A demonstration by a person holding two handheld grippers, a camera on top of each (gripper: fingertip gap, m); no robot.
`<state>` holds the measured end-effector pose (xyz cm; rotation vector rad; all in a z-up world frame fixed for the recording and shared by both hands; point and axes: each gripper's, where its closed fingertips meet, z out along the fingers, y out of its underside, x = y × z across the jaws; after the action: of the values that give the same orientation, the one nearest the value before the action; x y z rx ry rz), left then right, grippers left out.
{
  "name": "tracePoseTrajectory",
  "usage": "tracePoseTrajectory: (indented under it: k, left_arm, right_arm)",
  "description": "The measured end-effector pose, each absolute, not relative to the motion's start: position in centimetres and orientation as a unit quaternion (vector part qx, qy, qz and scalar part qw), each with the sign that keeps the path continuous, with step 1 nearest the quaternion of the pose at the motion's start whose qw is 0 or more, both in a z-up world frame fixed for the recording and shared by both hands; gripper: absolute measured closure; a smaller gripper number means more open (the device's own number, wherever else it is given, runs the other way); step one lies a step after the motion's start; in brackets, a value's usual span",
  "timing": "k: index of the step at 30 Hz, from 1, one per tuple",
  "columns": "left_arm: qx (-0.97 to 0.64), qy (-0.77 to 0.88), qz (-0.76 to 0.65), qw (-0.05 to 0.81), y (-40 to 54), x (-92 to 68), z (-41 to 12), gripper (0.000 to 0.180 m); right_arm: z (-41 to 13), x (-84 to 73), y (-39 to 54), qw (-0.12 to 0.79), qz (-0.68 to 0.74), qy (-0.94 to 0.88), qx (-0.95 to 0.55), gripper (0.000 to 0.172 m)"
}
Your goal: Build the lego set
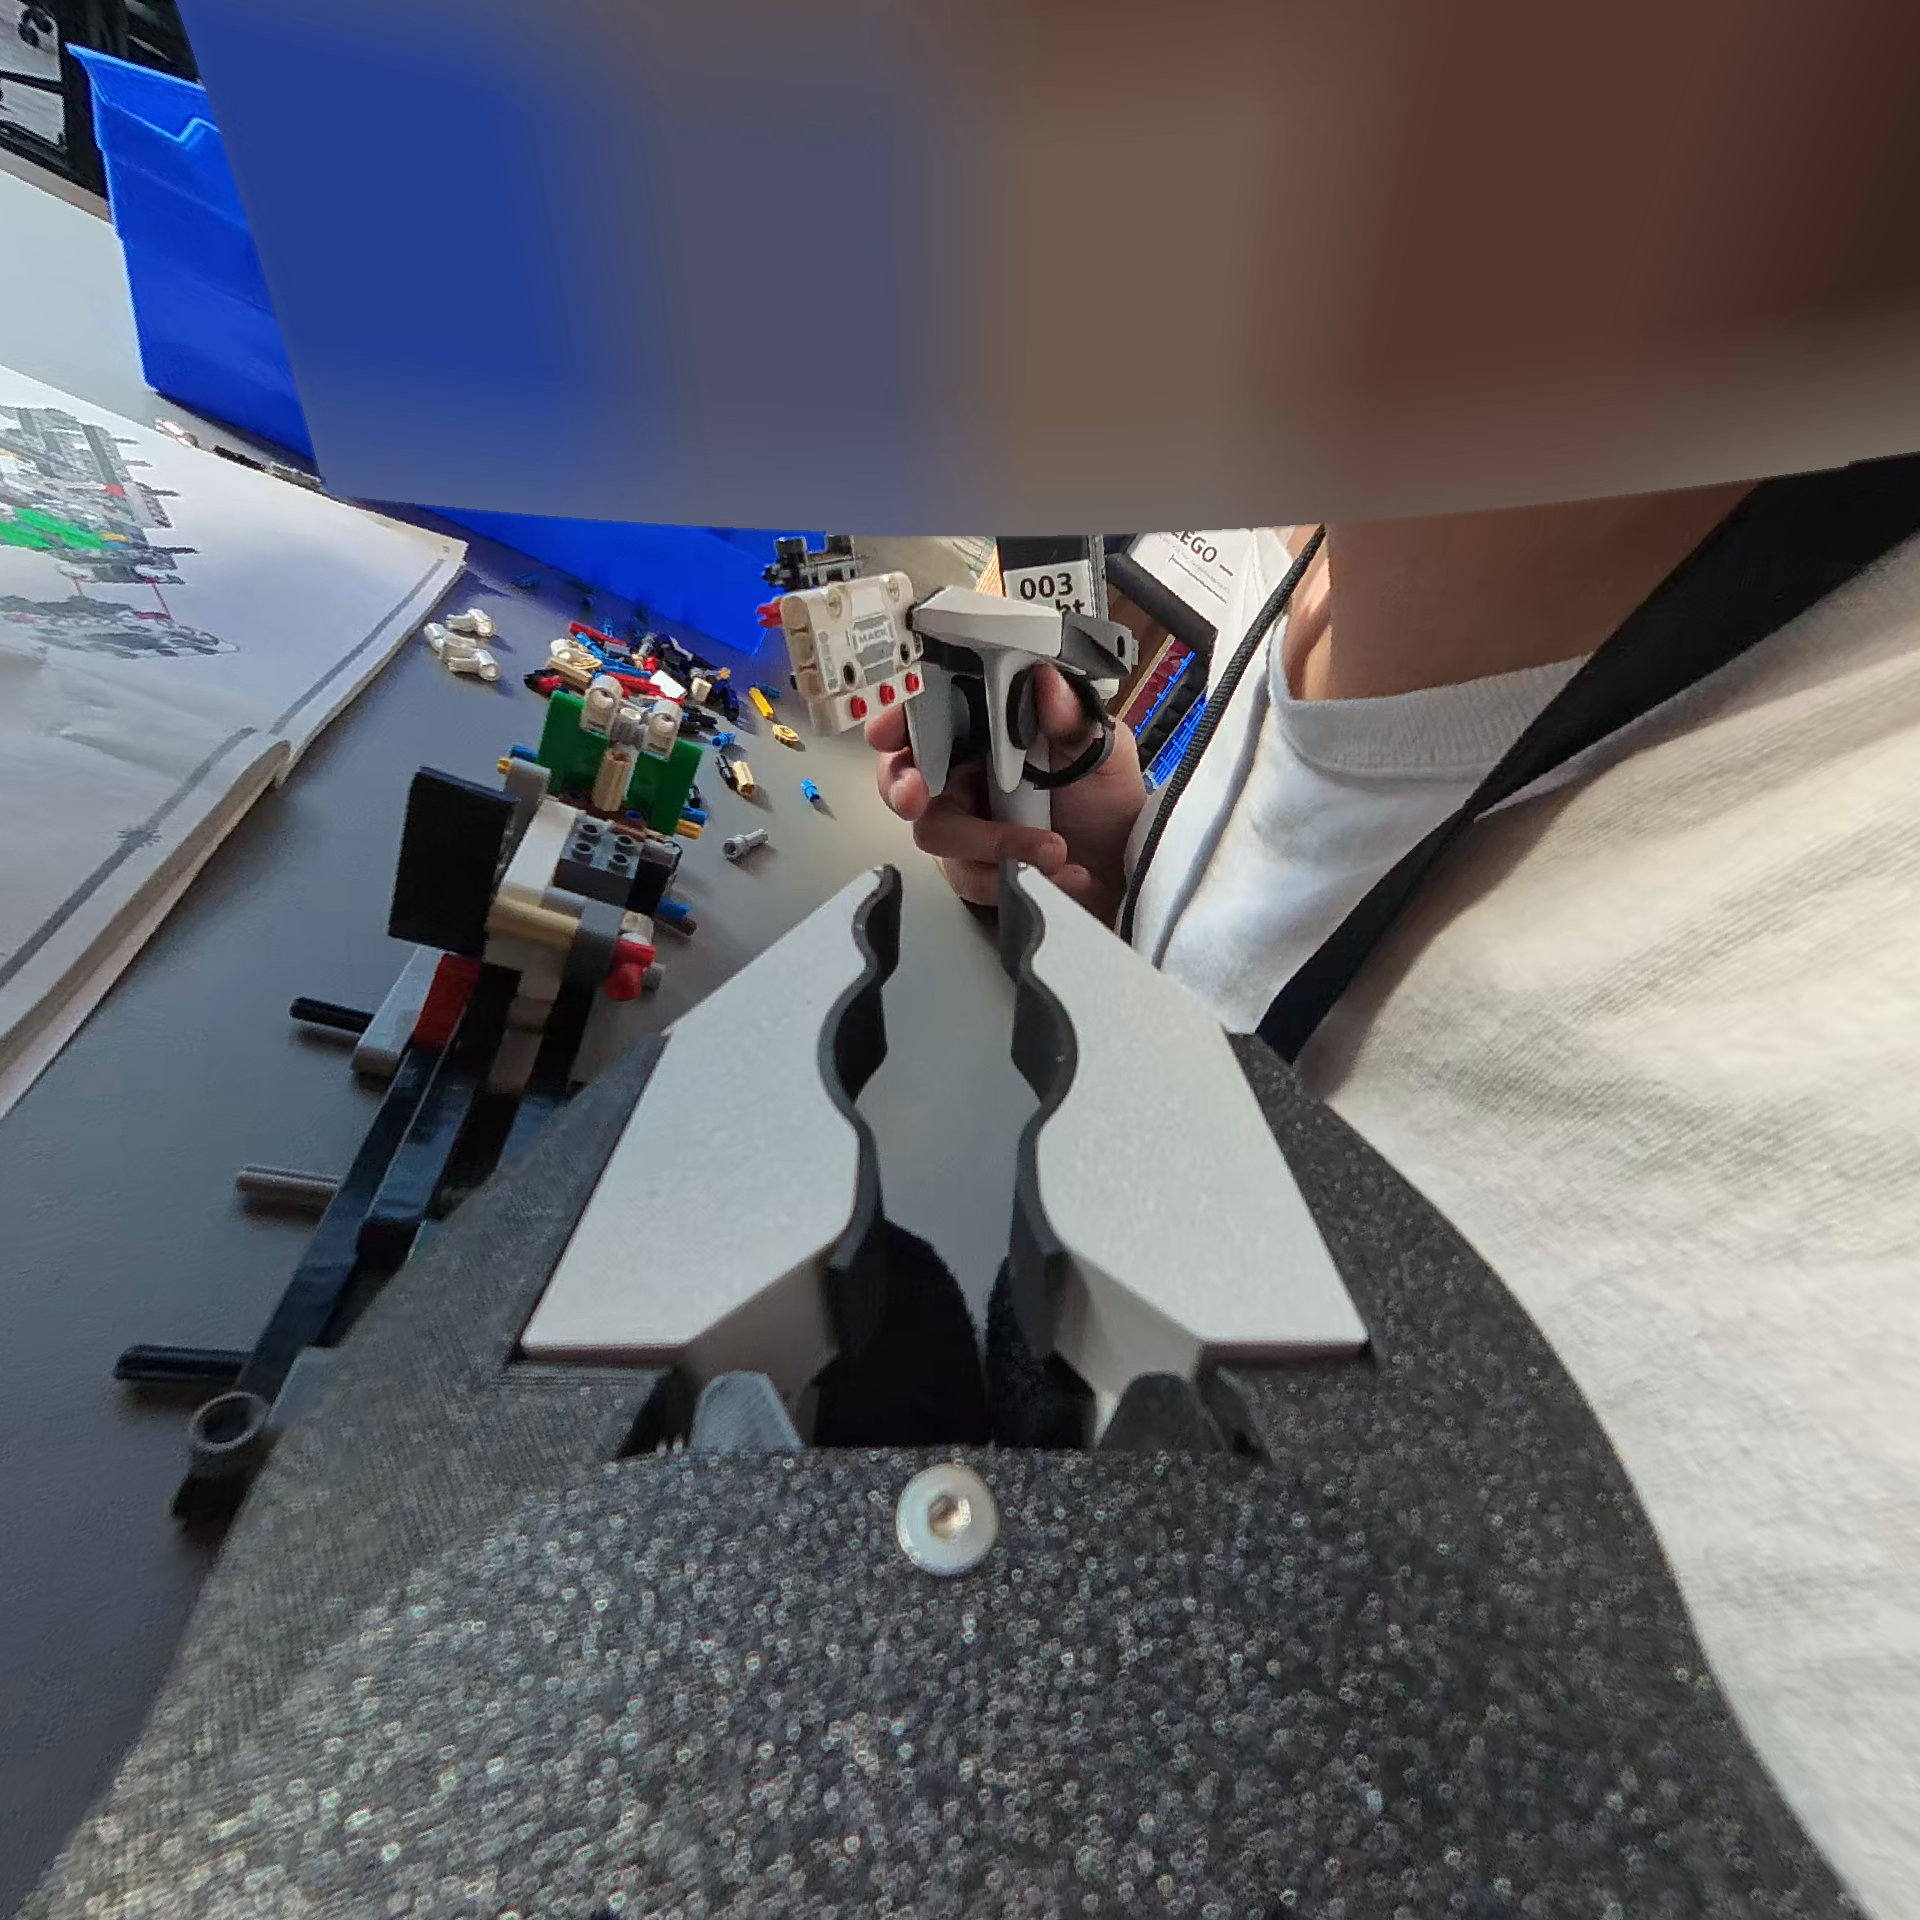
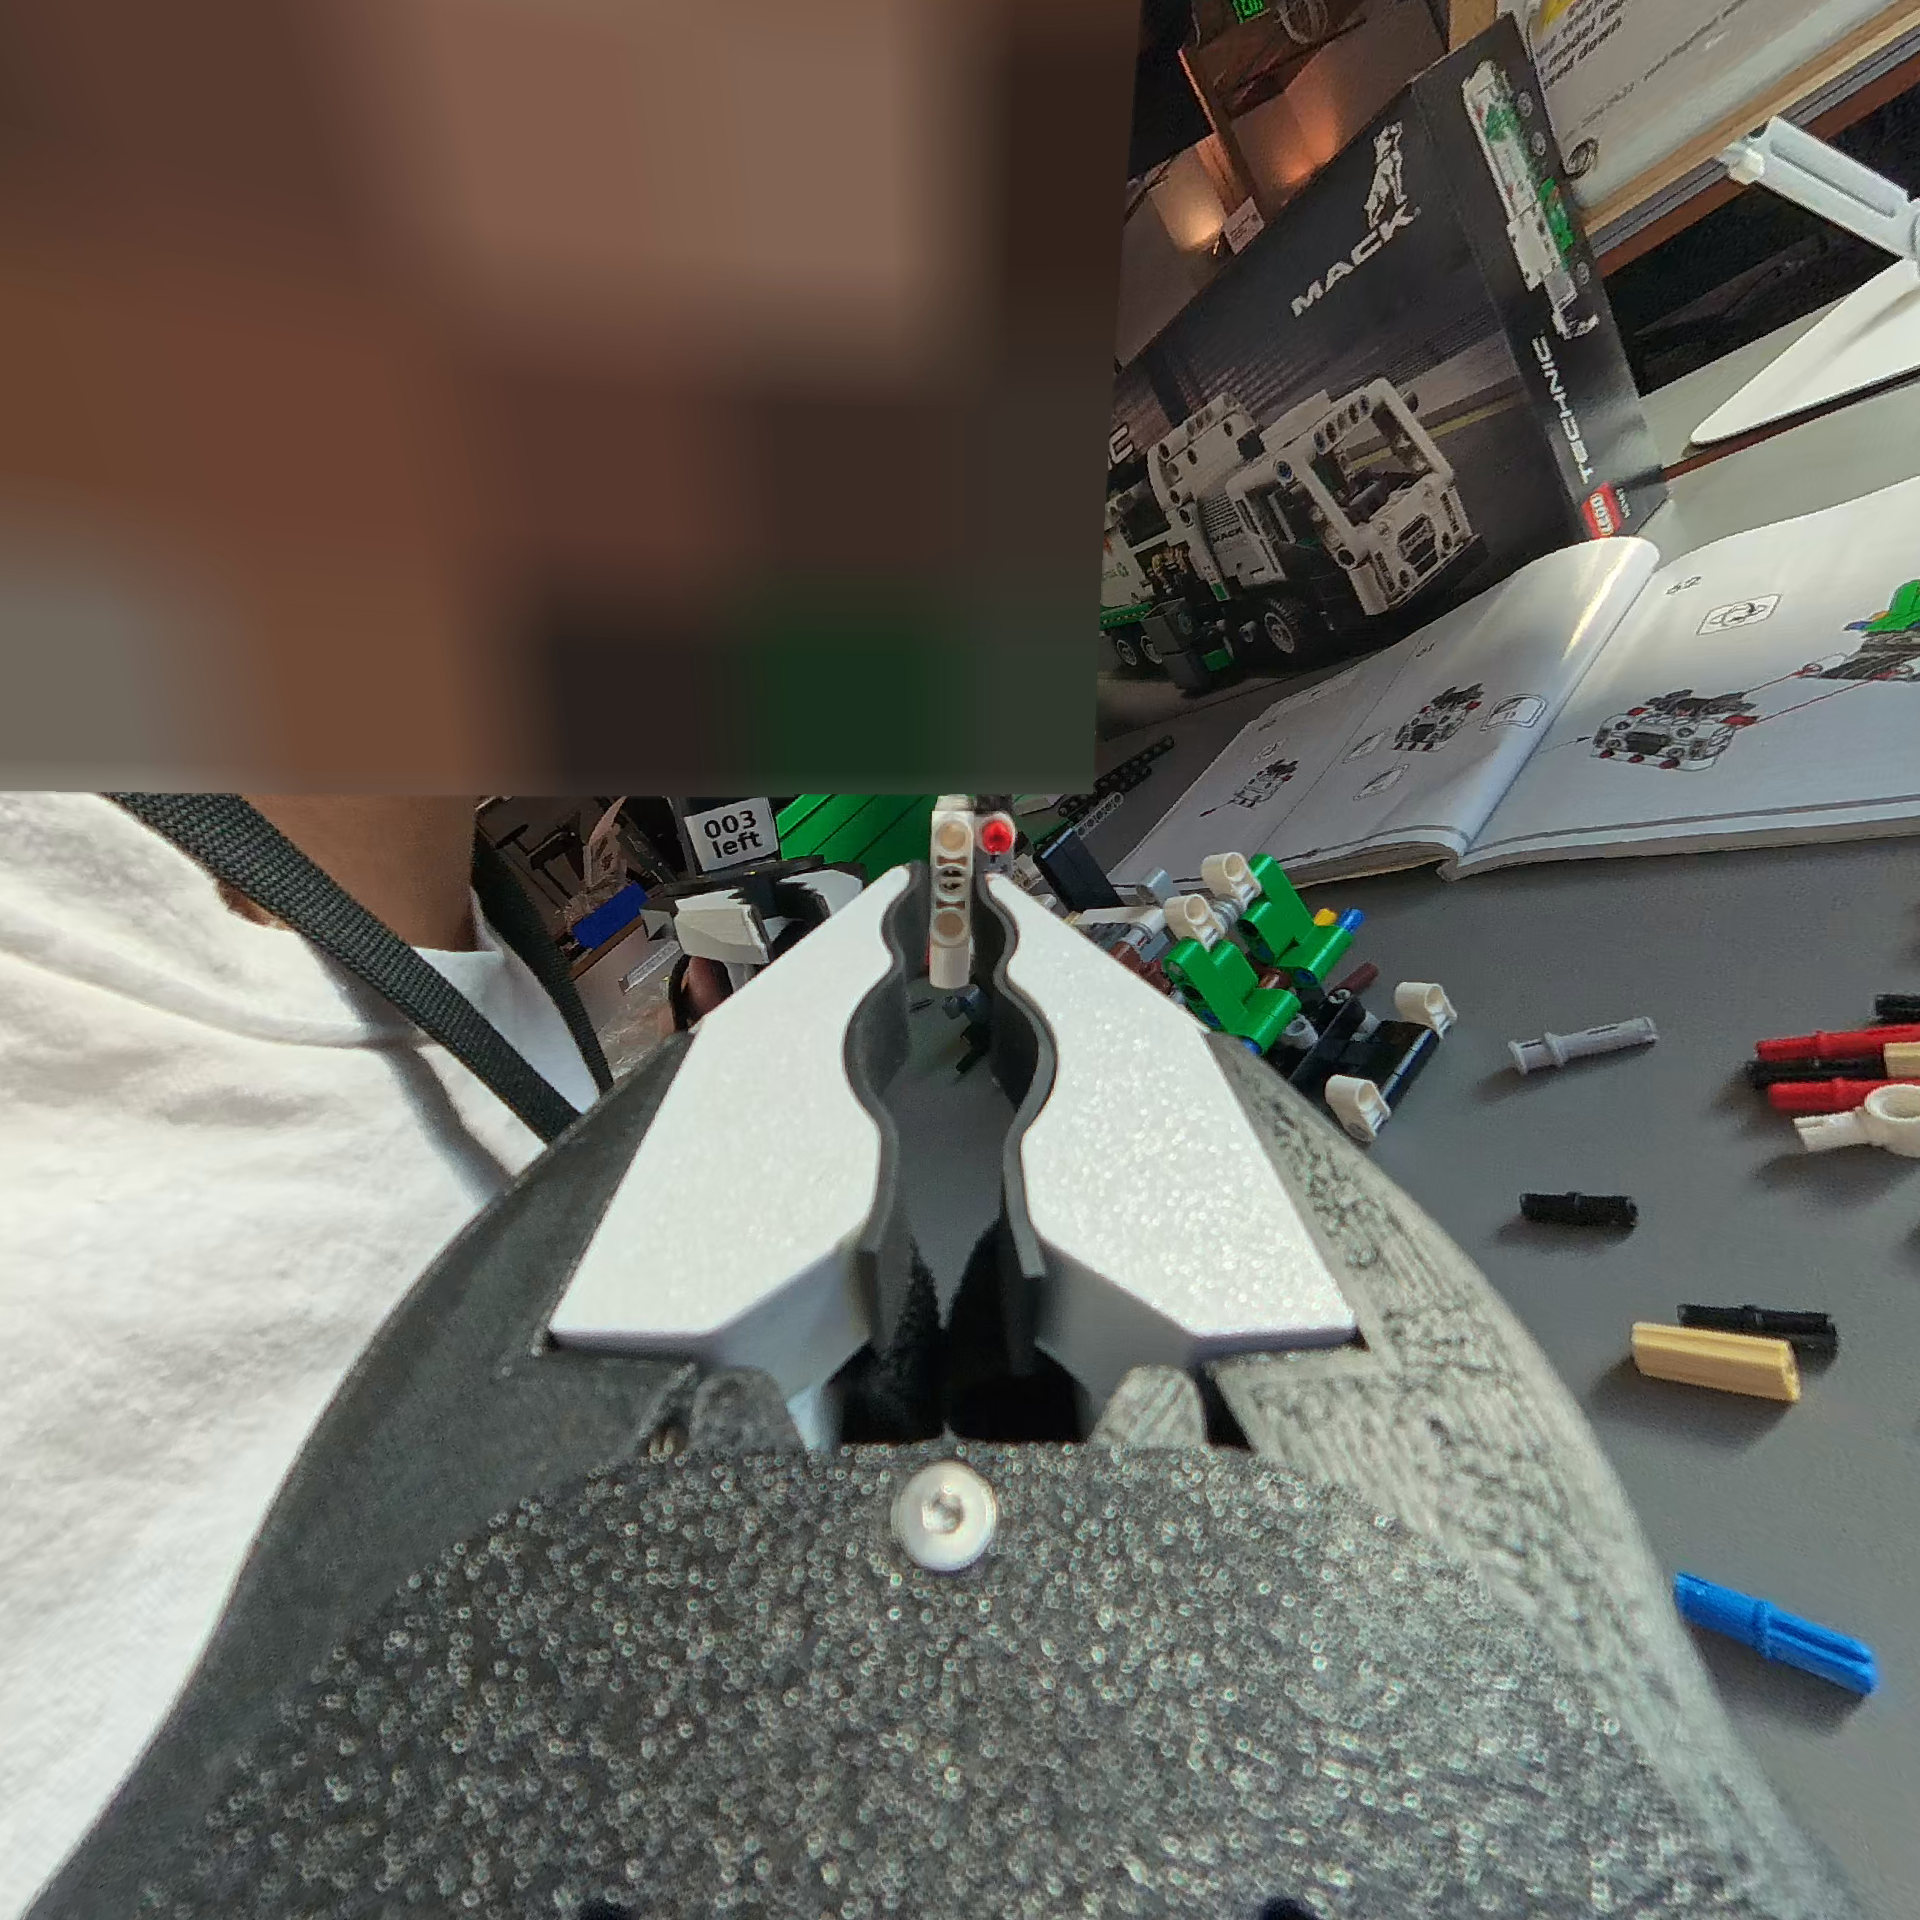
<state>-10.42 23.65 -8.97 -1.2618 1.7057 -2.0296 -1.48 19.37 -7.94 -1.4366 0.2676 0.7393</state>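
My right gripper (image 2: 951,883) is shut on a small white brick assembly (image 2: 950,914) with red pins, seen edge-on between the pads. In the left wrist view a hand holds that gripper (image 1: 920,629) above the table, with the white assembly (image 1: 847,655) sticking out of its tips. My left gripper (image 1: 956,883) is open and empty, with the dark table showing between its fingers. It sits low, right of a larger brick build (image 1: 540,883) with green parts (image 1: 613,753). The left gripper also shows in the right wrist view (image 2: 727,925).
An open instruction booklet (image 1: 156,623) (image 2: 1558,727) lies on the dark table (image 1: 156,1143). Blue bins (image 1: 187,229) and a black product box (image 2: 1403,364) stand behind. Loose pins and small parts (image 1: 644,665) (image 2: 1579,1044) are scattered about. A person's white-shirted torso (image 1: 1558,935) is close. Across from one pair of fingers to the other is roughly 11 cm.
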Motion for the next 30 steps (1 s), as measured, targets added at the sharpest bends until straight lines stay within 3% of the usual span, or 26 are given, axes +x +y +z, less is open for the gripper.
tracePoseTrajectory:
  k: [30]
  left_arm:
    - [-0.427,0.580,-0.688,0.095,23.51,-10.24,-9.09,0.166]
  right_arm:
    - [-7.90,-1.52,19.28,0.684,0.333,0.120,-0.638,0.166]
